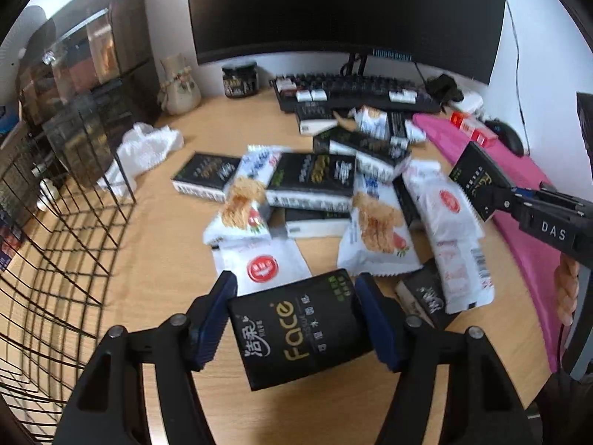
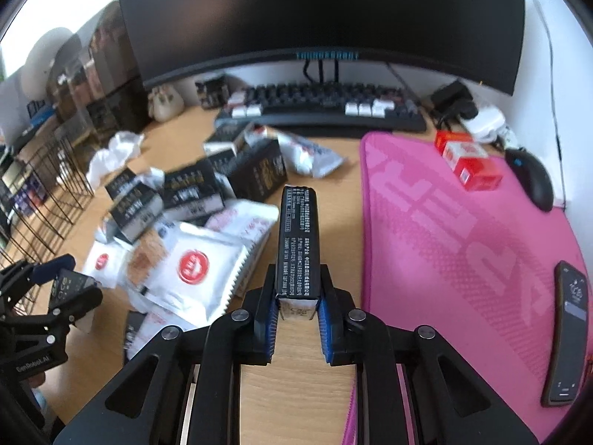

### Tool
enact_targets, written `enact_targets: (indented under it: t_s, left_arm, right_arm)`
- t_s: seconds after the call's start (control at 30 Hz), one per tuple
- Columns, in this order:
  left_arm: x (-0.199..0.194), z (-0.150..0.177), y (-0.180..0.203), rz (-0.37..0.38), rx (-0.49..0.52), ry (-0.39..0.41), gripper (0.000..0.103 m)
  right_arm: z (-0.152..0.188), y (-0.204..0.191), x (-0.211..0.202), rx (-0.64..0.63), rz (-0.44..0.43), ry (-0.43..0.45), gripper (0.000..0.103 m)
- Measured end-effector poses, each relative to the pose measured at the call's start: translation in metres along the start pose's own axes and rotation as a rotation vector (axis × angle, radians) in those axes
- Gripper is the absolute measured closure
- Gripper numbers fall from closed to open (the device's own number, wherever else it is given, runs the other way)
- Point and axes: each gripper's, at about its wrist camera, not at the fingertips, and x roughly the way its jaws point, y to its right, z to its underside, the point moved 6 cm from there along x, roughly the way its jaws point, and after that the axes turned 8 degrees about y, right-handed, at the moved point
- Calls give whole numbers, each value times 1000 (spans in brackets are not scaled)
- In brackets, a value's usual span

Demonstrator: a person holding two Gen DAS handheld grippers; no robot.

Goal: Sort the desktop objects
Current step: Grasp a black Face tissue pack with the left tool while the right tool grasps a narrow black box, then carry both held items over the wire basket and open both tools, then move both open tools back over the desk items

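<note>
Tissue packs are the items in hand: each gripper carries one, lifted clear of the desk. The left gripper is clamped on a black "Face" tissue pack, its blue pads pressed against the two long sides so the printed face points up at the camera. This broadside hold likely keeps the soft pack from folding. The right gripper is closed on a second black pack, gripped at its near end and turned on edge, so the narrow printed side shows and the pack projects forward along the fingers.

Unsorted stock lies just ahead in a loose pile: more black packs overlapping white snack pouches, some tilted against one another. A black wire basket stands to the left, near the left gripper, and is judged the probable destination for one category. A pink desk mat lies to the right, bearing red boxes, a mouse and a phone. A keyboard and a monitor sit behind the pile.

Both loads being of one type suggests black packs are being separated first.
</note>
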Motion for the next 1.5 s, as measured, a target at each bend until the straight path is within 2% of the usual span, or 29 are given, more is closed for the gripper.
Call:
enact_targets:
  t_s: [0.2,0.27,0.37,0.5,0.67,0.83,0.97,1.07,1.13,1.17,1.2,1.37,1.5]
  left_arm:
    - [-55,-37,-11,-18,-3,142,32]
    - [-79,-48,-24,-41,-21,200,32]
    - [-114,-61,-54,-96,-64,275,32]
    - [-159,-70,-123,-239,-166,352,32]
    - [-178,-53,-212,-413,-302,344,32]
    - [-169,-29,-267,-475,-381,288,32]
    - [-164,-17,-283,-480,-413,271,32]
    - [-166,-14,-289,-496,-445,284,30]
    - [-169,-14,-291,-506,-451,298,26]
    - [-171,-16,-289,-507,-447,307,22]
    - [-173,-17,-287,-507,-442,315,20]
    - [-176,-27,-267,-482,-412,339,19]
    - [-173,-38,-227,-417,-347,343,19]
  right_arm:
    - [-22,-27,-38,-33,-56,88,85]
    - [-31,-48,-48,-56,-98,119,85]
    - [-44,-91,-58,-101,-185,147,85]
    - [-67,-180,-72,-208,-356,184,85]
    - [-88,-303,-69,-319,-533,181,85]
    - [-83,-386,-46,-384,-608,116,85]
    - [-71,-405,-37,-394,-616,93,85]
    - [-67,-410,-34,-421,-591,104,83]
    - [-71,-408,-36,-423,-556,144,69]
    - [-73,-406,-38,-419,-549,161,54]
    - [-76,-403,-40,-412,-551,175,45]
    - [-88,-379,-55,-385,-536,218,41]
    - [-90,-337,-70,-370,-510,231,41]
